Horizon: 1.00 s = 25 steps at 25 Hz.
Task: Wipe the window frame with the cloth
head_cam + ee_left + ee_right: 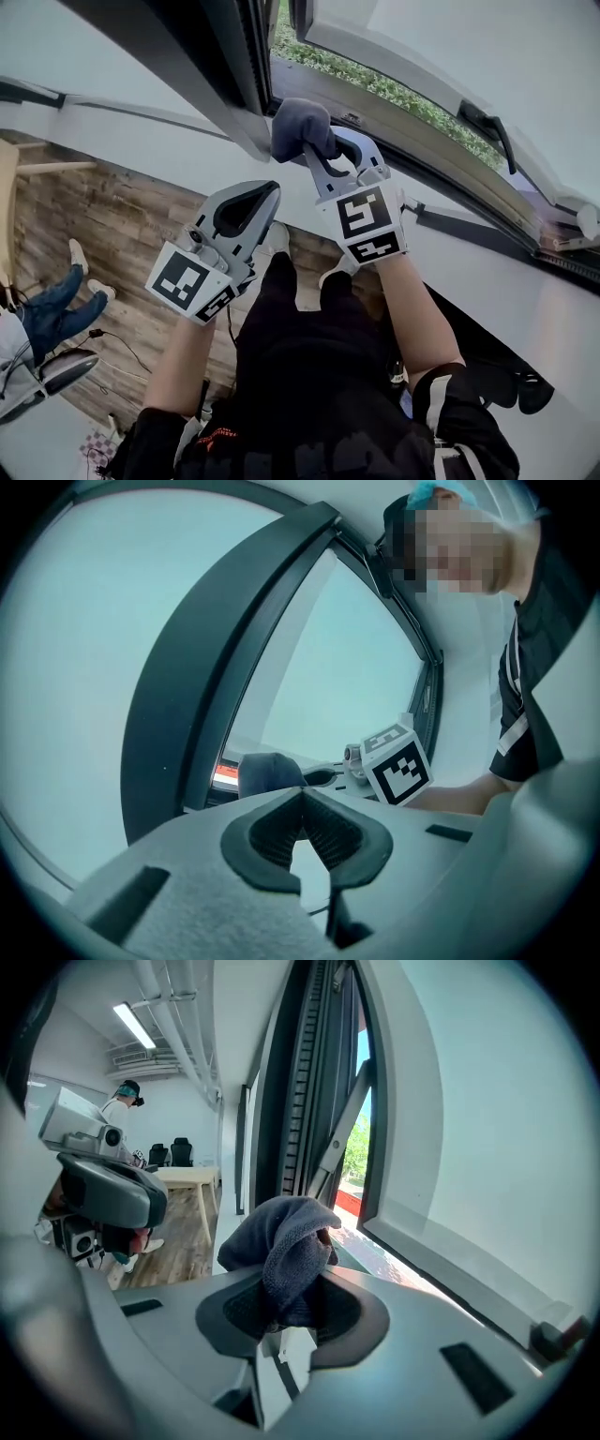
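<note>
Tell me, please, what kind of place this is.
Probably an office or workroom, beside an open window: the right gripper view shows a ceiling strip light, a table with black chairs and a wood floor.

I see my left gripper (302, 801) low centre, jaws together and empty; the cloth (266, 772) sits just above, beside the dark window frame (202, 667).

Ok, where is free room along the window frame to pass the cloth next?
Free: the sill strip between the cloth and the dark handle. Crowded: the corner by the dark upright, where the right gripper and left gripper sit close.
</note>
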### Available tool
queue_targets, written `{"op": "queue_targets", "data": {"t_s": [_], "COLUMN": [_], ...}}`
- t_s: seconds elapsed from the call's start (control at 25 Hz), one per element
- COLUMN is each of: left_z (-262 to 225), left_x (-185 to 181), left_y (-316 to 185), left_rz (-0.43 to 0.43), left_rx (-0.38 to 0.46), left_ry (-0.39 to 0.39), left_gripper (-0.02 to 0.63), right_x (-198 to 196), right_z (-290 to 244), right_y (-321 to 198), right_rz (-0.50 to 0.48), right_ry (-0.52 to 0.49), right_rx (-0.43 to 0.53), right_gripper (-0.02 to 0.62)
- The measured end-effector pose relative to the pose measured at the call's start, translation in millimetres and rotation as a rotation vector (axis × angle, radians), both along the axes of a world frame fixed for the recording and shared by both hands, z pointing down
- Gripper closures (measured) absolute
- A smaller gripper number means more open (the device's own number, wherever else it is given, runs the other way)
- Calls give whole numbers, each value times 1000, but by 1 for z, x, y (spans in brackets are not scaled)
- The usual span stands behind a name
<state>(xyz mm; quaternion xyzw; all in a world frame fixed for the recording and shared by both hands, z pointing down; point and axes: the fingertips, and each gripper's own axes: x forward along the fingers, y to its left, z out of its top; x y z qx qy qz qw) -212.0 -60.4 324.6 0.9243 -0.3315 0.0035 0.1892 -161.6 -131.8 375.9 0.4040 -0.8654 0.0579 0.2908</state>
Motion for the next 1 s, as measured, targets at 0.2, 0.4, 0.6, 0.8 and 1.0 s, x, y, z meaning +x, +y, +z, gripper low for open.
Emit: {"op": "queue_targets", "data": {"t_s": [0.2, 0.4, 0.6, 0.8, 1.0], "left_z": [7, 13, 17, 17, 18], "left_x": [-17, -25, -30, -24, -17], "left_y": [-7, -11, -13, -13, -12], "left_rz": [-26, -37, -37, -21, -5], "left_rx": [-11, -22, -33, -32, -34], "left_ry": [2, 1, 1, 2, 2], "left_gripper": [586, 586, 586, 586, 586], "right_x": [-21, -33, -34, -28, -19], "right_z": [8, 18, 25, 29, 30], "right_y": [-13, -23, -26, -24, -22], "right_rz": [-25, -34, -28, -13, 11], "right_ry": [1, 0, 12, 21, 17], "right_rx": [-5, -19, -35, -48, -56], "right_gripper": [515, 515, 515, 515, 515]}}
